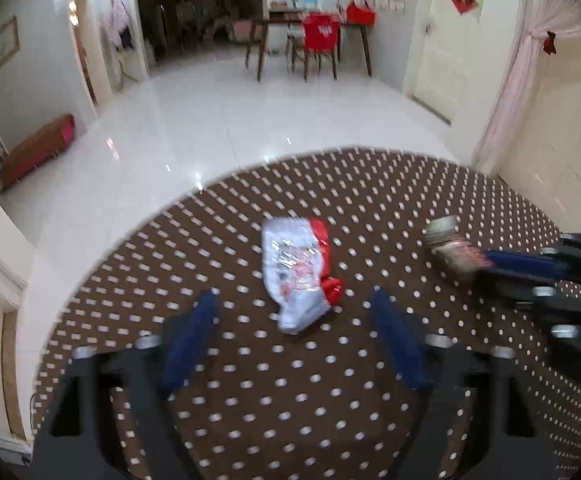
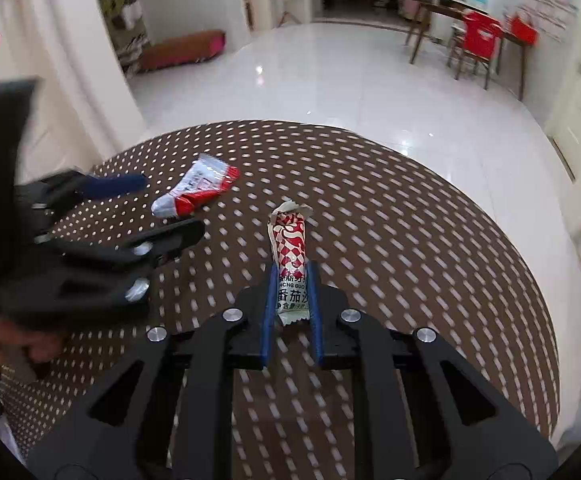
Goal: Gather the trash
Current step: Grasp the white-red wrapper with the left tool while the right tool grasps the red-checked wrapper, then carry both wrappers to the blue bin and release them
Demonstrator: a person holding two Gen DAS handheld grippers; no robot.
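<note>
A crumpled white and red wrapper (image 1: 299,274) lies on the round brown polka-dot table (image 1: 250,400). My left gripper (image 1: 294,312) is open, its blue fingers on either side of the wrapper's near end, just above the cloth. My right gripper (image 2: 292,272) is shut on a red-and-white checked sachet (image 2: 290,248), which sticks out forward above the table. The sachet (image 1: 448,246) and the right gripper (image 1: 490,262) show at the right of the left wrist view. The wrapper (image 2: 194,192) and the left gripper (image 2: 162,208) show at the left of the right wrist view.
The table edge (image 1: 162,216) curves over a glossy white tile floor (image 1: 250,112). A dining table with a red chair (image 1: 318,36) stands far back. A low brown bench (image 1: 36,152) is by the left wall. Doors and a pink curtain (image 1: 530,60) are at right.
</note>
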